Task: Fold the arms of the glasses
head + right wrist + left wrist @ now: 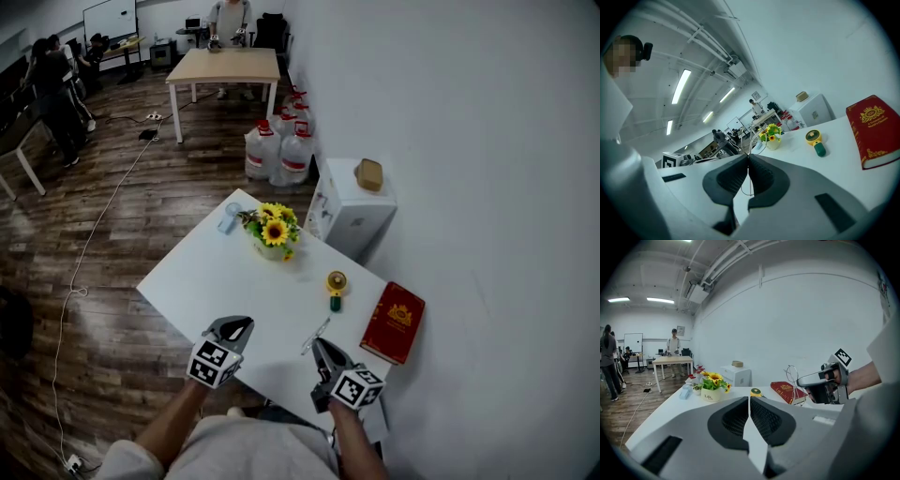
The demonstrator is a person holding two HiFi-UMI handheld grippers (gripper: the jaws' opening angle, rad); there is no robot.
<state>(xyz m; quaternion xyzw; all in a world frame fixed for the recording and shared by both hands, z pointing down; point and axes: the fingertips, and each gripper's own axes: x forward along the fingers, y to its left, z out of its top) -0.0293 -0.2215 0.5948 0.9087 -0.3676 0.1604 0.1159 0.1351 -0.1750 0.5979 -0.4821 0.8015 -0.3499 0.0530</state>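
Step in hand: glasses lifted and presented, arms not yet folded.

- Right gripper (325, 351): jaws pressed together on the thin wire frame of the glasses (792, 377). In the right gripper view the wire runs up between the pads. The glasses hang in the air above the front part of the white worktop (216, 272), touching nothing else.
- Which part of the frame is pinched (bridge, rim or hinge): cannot tell, wire too fine.
- Left gripper (234, 327): jaws closed, nothing between them. It hovers over the worktop beside the right gripper, apart from the glasses.
- Red book (394, 322) lies to the right at the worktop edge, small yellow fan (336, 284) and flower pot (272, 234) further back. All are well clear of the working area.

Judgement: early in the task. Next move calls for the left gripper to come across to one free arm and push it inward about its hinge, while the right holds the frame steady. Light force only, since the wire looks easily bent. The closed left jaws could nudge the arm as they are.
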